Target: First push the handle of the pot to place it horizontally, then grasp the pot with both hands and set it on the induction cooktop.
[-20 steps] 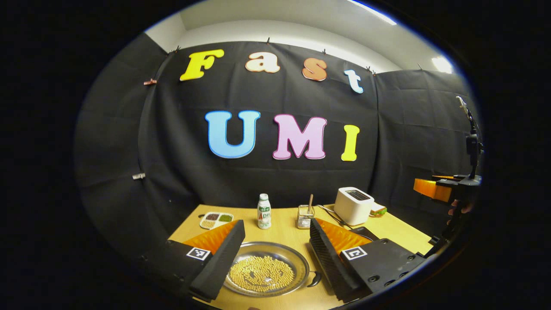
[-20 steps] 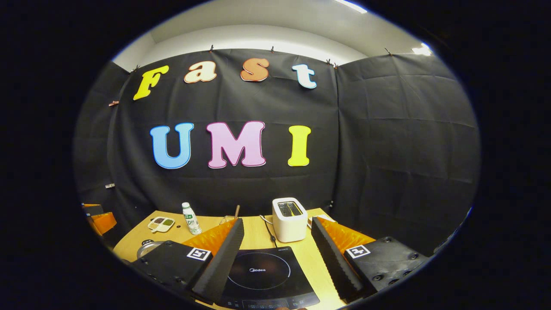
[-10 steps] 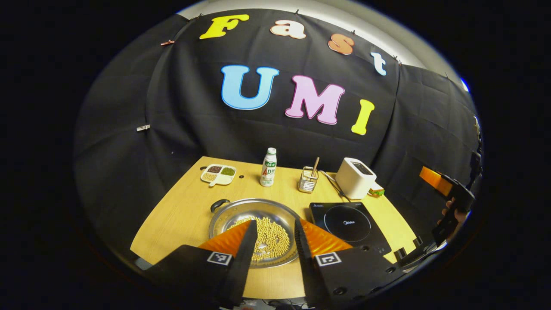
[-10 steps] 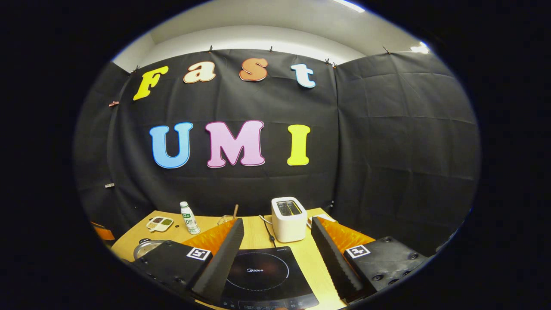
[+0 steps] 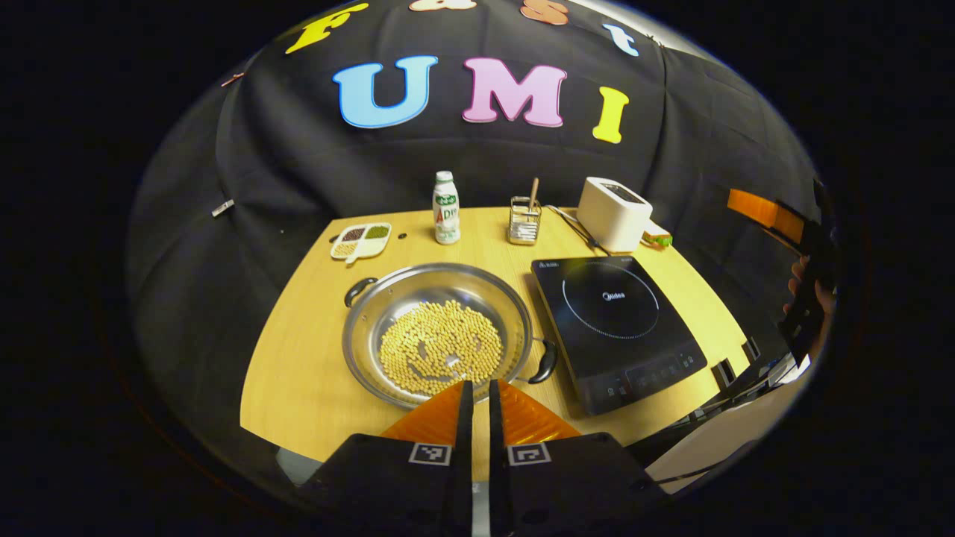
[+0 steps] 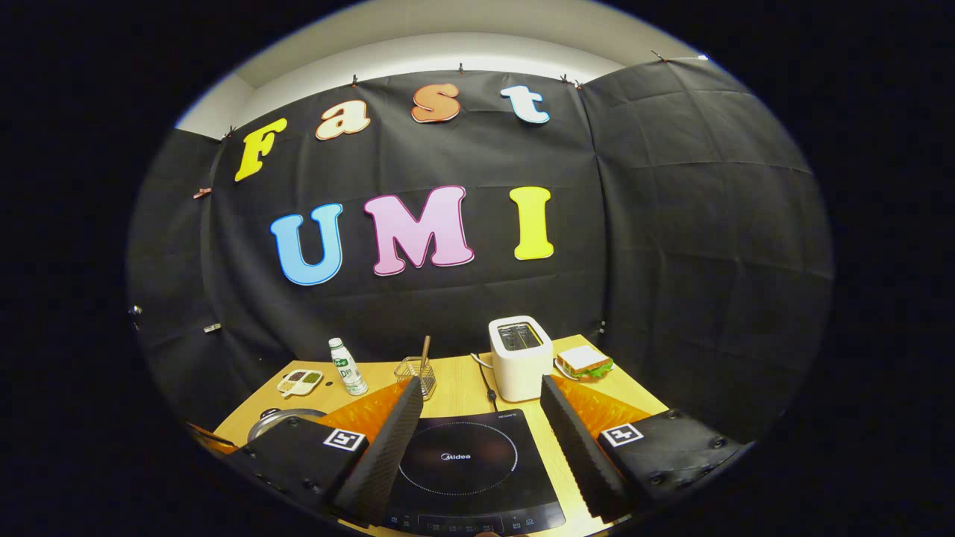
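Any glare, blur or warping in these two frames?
Left gripper view: sharp, glare on the pot rim, faint sheen on the cooktop, table edges bowed by the fisheye. Right gripper view: sharp, bright ceiling strip on top, dim table; toaster evenly lit.

Counting the things on the table

There is one pot (image 5: 436, 328) with two handles and lots of little yellow beans, one cooktop (image 5: 615, 317), one toaster (image 5: 613, 212), one bottle (image 5: 445, 209), one wire basket (image 5: 524, 221), one snack tray (image 5: 361, 240) with four small parts, and one sandwich (image 6: 584, 361). There are two grippers.
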### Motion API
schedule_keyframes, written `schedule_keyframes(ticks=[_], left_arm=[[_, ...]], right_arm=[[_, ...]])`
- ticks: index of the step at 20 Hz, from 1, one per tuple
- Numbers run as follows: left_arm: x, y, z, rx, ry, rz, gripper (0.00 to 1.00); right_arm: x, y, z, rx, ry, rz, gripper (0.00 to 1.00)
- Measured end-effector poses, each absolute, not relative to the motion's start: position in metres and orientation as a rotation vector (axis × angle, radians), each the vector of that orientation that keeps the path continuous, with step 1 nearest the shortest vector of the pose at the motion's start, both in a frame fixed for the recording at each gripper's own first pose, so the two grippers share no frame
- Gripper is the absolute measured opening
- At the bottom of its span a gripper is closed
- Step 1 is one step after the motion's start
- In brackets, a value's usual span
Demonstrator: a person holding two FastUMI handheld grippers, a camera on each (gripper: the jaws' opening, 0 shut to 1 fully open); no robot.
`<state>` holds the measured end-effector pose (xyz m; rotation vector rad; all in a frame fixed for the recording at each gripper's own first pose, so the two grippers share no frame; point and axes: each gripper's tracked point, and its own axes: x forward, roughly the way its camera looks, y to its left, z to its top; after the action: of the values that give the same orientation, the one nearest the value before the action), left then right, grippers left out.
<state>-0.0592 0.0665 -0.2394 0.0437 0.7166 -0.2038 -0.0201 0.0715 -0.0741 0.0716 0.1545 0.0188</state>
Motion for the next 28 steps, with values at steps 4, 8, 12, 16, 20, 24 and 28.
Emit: schedule_keyframes(ticks=[4,8,12,16,20,24,28], left_arm=[[-0.060,0.044,-0.271,0.035,0.801,-0.259,0.05],[-0.063,0.031,-0.301,0.069,0.874,-0.309,0.05],[-0.057,0.024,-0.329,0.140,0.912,-0.339,0.05],[-0.040,0.017,-0.350,0.205,0.935,-0.369,0.05],[-0.027,0.000,-0.367,0.221,0.965,-0.406,0.05],[-0.015,-0.012,-0.371,0.236,0.964,-0.418,0.05],[-0.012,-0.021,-0.373,0.230,0.972,-0.429,0.05]], right_arm=[[-0.020,0.056,-0.078,0.071,0.170,0.010,0.99],[-0.015,0.035,-0.086,0.080,0.197,-0.029,0.99],[-0.015,0.017,-0.086,0.071,0.204,-0.062,0.99],[-0.017,0.001,-0.084,0.060,0.196,-0.092,0.99],[-0.018,-0.011,-0.085,0.053,0.200,-0.121,0.99],[-0.019,-0.024,-0.085,0.057,0.200,-0.158,0.99],[-0.021,-0.037,-0.084,0.058,0.201,-0.196,0.99]])
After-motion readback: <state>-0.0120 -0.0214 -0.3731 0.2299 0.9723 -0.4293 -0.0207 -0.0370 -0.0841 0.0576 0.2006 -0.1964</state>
